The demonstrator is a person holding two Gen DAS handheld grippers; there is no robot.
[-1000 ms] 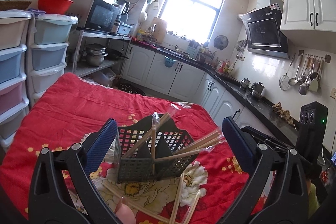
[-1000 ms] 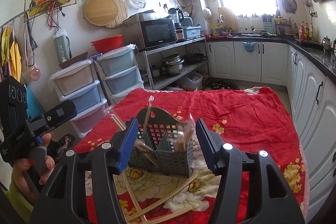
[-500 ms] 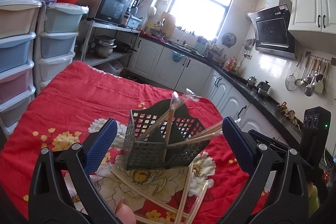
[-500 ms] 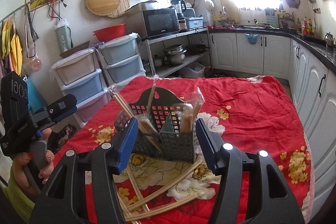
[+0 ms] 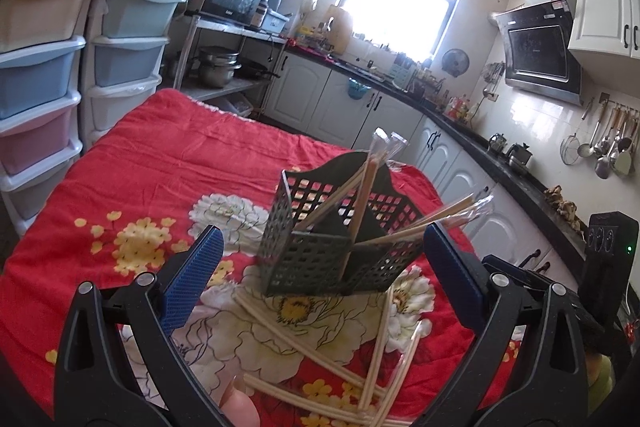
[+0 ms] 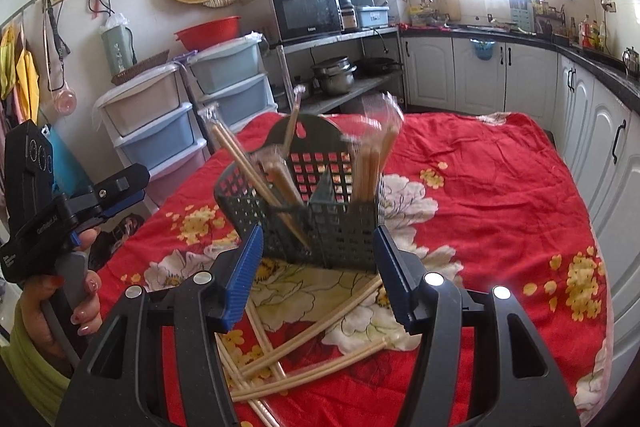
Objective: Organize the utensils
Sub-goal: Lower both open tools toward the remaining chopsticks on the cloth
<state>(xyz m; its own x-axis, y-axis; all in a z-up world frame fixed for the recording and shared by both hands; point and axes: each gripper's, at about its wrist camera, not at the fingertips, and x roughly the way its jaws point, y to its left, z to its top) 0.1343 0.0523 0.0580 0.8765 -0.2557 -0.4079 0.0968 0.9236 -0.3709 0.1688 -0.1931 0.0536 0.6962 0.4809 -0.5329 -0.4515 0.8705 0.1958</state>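
Observation:
A dark perforated utensil holder (image 5: 320, 259) (image 6: 320, 235) stands upright on the red floral cloth (image 5: 160, 163), with wrapped chopsticks (image 5: 364, 187) leaning out of its compartments. My right gripper (image 6: 318, 239) is shut on the holder, a blue pad against each lower side. My left gripper (image 5: 322, 239) is open wide in front of the holder, with nothing between its fingers. More wrapped chopsticks (image 5: 304, 339) (image 6: 312, 323) lie loose and crossed on the cloth just in front of the holder. In the right wrist view, a hand (image 6: 60, 307) holds the left gripper at the left edge.
Stacked plastic drawers (image 5: 40, 67) (image 6: 160, 123) stand beyond the table's left side. A metal shelf with a microwave (image 6: 304, 15) and pots is behind the table. White cabinets under a dark counter (image 6: 580, 107) run along the right. Red cloth (image 6: 500, 187) lies bare on the right.
The holder has come down in the right gripper and gone from tilted to upright on the cloth. Both grippers have sunk toward the table. The left gripper has stayed open.

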